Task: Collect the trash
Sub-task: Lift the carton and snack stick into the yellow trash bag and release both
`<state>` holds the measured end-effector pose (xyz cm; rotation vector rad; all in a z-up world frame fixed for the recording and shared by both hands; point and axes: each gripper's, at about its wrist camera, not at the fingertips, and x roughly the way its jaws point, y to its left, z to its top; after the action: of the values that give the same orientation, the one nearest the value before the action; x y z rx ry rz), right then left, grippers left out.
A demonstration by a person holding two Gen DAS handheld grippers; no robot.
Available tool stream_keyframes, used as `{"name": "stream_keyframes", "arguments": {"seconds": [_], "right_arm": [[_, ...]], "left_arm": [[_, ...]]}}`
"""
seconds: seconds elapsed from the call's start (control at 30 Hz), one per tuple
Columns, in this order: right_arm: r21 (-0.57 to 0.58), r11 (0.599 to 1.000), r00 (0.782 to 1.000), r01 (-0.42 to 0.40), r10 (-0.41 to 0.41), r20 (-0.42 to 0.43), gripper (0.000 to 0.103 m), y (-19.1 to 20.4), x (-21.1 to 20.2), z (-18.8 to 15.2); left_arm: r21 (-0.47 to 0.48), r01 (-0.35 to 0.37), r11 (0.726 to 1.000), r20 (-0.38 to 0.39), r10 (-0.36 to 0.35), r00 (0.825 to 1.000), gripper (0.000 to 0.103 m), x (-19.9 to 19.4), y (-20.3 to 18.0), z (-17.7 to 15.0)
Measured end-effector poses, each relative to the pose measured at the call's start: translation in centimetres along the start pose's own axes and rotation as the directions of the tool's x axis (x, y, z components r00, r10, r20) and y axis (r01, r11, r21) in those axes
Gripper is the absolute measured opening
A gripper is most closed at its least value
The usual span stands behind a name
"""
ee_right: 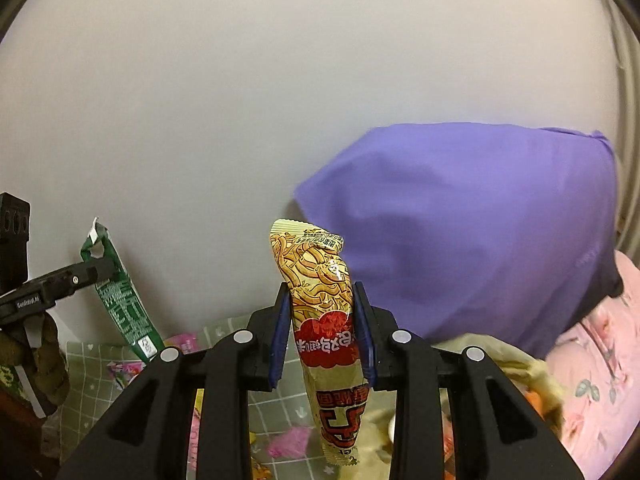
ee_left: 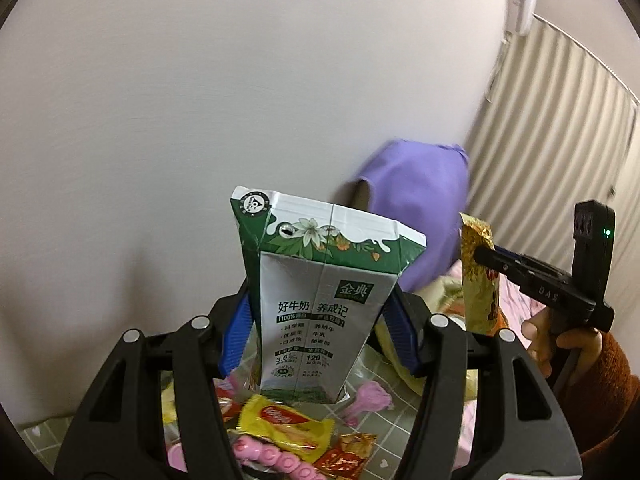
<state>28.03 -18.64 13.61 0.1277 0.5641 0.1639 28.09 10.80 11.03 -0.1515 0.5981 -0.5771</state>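
Milk carton (ee_left: 320,312) clamped upright in left claw (ee_left: 320,320) — noodle snack packet (ee_right: 324,320) pinched in right claw (ee_right: 324,328).

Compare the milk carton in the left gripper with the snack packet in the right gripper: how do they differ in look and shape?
The milk carton is green and white, while the snack packet is yellow with red patches. The carton is broad, flattened board; the packet is a narrow, crinkled film pouch. Its top edge curls over, whereas the carton's top stays stiff. Both are lifted above the table, each clamped between blue pads: left gripper, right gripper.
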Motion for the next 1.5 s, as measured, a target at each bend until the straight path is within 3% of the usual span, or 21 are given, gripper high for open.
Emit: {"name": "stream_keyframes", "arguments": {"seconds": [0.43,0.7,0.87,1.0,1.2,1.37,1.5], "right_arm": [[0.038,0.992,0.987,0.124,-0.128,0.099,0.029,-4.0,-6.8,-1.9],[0.06,0.98,0.964,0.189,-0.197,0.182,0.029,-7.9,-11.4,-3.2],[0.103,0.969,0.955,0.223,-0.238,0.175,0.029,-9.6,-12.1,-5.4],[0.096,0.97,0.956,0.225,-0.239,0.172,0.029,-10.7,-13.4,-6.4],[0.151,0.967,0.95,0.206,-0.234,0.207,0.029,-12.9,-15.1,-7.2],[0.145,0.973,0.952,0.182,-0.211,0.221,0.029,-13.7,-14.4,-6.9],[0.16,0.979,0.965,0.129,-0.161,0.207,0.029,-14.9,-12.3,-6.7]], "left_arm": [[0.182,0.122,0.976,-0.022,-0.12,0.993,0.056,2.6,-8.3,0.0],[0.135,0.232,0.963,0.022,-0.237,0.971,0.056,2.9,-9.5,-0.5],[0.102,0.261,0.96,-0.01,-0.261,0.965,0.056,5.9,-11.0,-2.3],[0.047,0.323,0.945,-0.012,-0.323,0.946,0.056,7.9,-12.9,-1.4],[0.065,0.373,0.926,0.057,-0.376,0.925,0.056,11.3,-17.0,0.6],[0.02,0.36,0.933,-0.046,-0.359,0.932,0.055,17.0,-17.9,-1.7],[0.033,0.319,0.947,-0.232,-0.303,0.924,0.054,21.6,-18.5,-4.8]]}}
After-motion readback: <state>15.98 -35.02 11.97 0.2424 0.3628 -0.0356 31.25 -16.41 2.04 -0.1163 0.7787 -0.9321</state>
